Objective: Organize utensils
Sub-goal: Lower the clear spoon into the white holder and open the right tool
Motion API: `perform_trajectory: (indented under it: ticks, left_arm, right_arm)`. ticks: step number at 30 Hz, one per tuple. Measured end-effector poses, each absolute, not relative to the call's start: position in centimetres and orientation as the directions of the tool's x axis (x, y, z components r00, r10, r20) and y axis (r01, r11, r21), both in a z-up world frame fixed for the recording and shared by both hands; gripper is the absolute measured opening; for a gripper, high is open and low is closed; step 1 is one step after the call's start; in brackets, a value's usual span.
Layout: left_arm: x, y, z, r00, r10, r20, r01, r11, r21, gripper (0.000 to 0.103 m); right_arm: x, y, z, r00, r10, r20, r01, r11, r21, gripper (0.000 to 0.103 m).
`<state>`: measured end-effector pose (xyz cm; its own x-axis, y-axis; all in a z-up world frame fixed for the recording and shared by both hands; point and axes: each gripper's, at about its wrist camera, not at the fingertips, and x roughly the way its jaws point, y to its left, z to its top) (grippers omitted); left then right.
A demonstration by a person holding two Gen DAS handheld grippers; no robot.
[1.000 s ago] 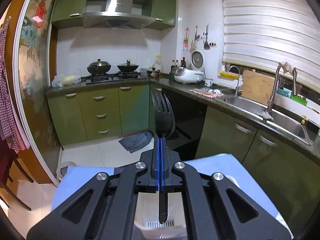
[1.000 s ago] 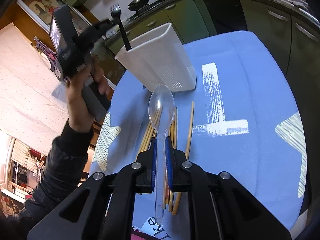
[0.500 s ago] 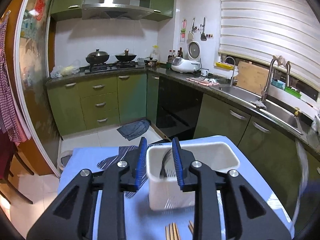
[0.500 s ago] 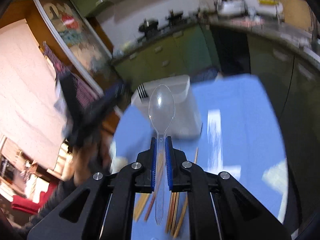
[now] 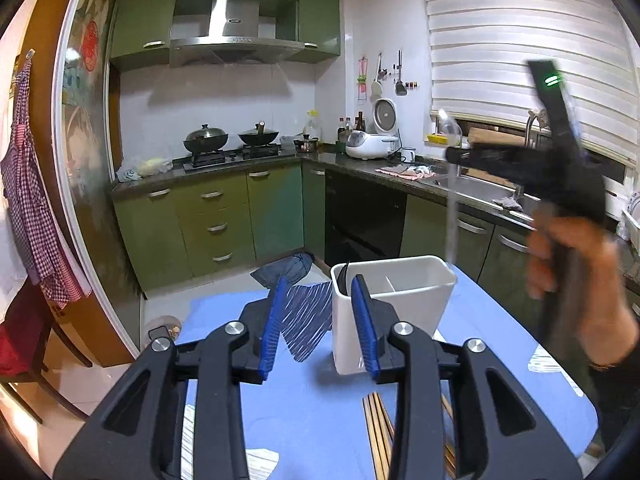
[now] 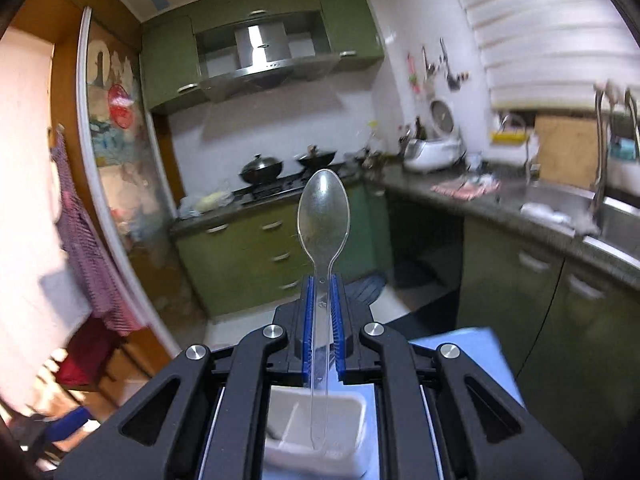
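A white divided utensil holder [image 5: 394, 300] stands on the blue table. A black fork [image 5: 344, 276] sits in its left compartment. My left gripper [image 5: 320, 320] is open and empty, just in front of the holder's left side. My right gripper [image 6: 322, 316] is shut on a clear plastic spoon [image 6: 324, 216], bowl up, handle tip hanging over the holder [image 6: 316, 436] below. In the left wrist view the right gripper [image 5: 456, 156] holds the spoon [image 5: 451, 196] upright above the holder's right end. Several wooden chopsticks [image 5: 378, 432] lie on the table in front of the holder.
The blue tablecloth [image 5: 320, 408] has white and dark printed patches. Green kitchen cabinets [image 5: 224, 220], a stove with two woks, and a sink counter [image 5: 480, 192] stand beyond the table. A red chair [image 5: 24, 340] is at the left.
My left gripper let the black fork go into the holder, opened and drew back. My right gripper lifted the clear spoon from above the chopsticks and turned it upright over the holder.
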<state>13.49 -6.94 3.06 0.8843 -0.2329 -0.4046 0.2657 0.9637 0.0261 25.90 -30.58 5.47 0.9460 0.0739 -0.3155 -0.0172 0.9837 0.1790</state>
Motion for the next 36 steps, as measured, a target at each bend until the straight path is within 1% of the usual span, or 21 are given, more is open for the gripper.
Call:
perform_trajectory:
  ticks: [3, 5, 13, 21, 23, 24, 25, 32, 34, 36]
  left_arm:
    - [13.1, -7.1, 3.0, 0.881, -0.242, -0.407, 0.274, 0.962, 0.020, 0.032]
    - [13.0, -7.2, 3.0, 0.878, -0.245, -0.410, 0.277, 0.961, 0.019, 0.032]
    - [13.7, -8.1, 2.3, 0.859, -0.253, -0.446, 0.290, 0.957, 0.015, 0.032]
    - [13.7, -8.8, 1.0, 0.830, -0.248, -0.499, 0.304, 0.952, 0.033, 0.033]
    - [13.6, -8.8, 0.7, 0.825, -0.238, -0.512, 0.299, 0.953, 0.040, 0.033]
    - [13.7, -8.7, 0.6, 0.822, -0.235, -0.518, 0.298, 0.954, 0.040, 0.033]
    - [13.7, -8.6, 0.5, 0.818, -0.233, -0.526, 0.296, 0.954, 0.039, 0.033]
    - [14.0, -7.9, -1.0, 0.792, -0.223, -0.569, 0.284, 0.959, 0.020, 0.033]
    - [14.1, -8.0, -1.9, 0.782, -0.217, -0.585, 0.283, 0.959, 0.022, 0.033]
    - [14.5, -8.1, -3.0, 0.752, -0.205, -0.626, 0.284, 0.958, 0.027, 0.033]
  right_arm:
    - [27.8, -29.7, 3.8, 0.943, 0.045, -0.329, -0.008, 0.994, 0.113, 0.010]
    - [28.5, -29.4, 2.7, 0.938, 0.057, -0.343, -0.025, 0.995, 0.097, 0.010]
    - [25.0, -30.3, 0.1, 0.925, 0.122, -0.359, -0.082, 0.989, 0.126, 0.010]
    - [23.1, -29.6, -2.8, 0.888, 0.130, -0.441, -0.106, 0.991, 0.078, 0.011]
    - [22.8, -29.6, -3.1, 0.884, 0.135, -0.446, -0.107, 0.990, 0.088, 0.021]
    - [22.6, -29.6, -3.2, 0.885, 0.136, -0.445, -0.107, 0.990, 0.089, 0.028]
    - [22.3, -29.7, -3.3, 0.884, 0.139, -0.447, -0.111, 0.990, 0.089, 0.030]
    - [19.7, -30.4, -3.1, 0.878, 0.138, -0.458, -0.092, 0.988, 0.122, 0.030]
    - [18.3, -30.9, -3.6, 0.868, 0.133, -0.478, -0.078, 0.988, 0.132, 0.030]
    - [16.7, -31.1, -4.7, 0.851, 0.130, -0.508, -0.066, 0.988, 0.142, 0.031]
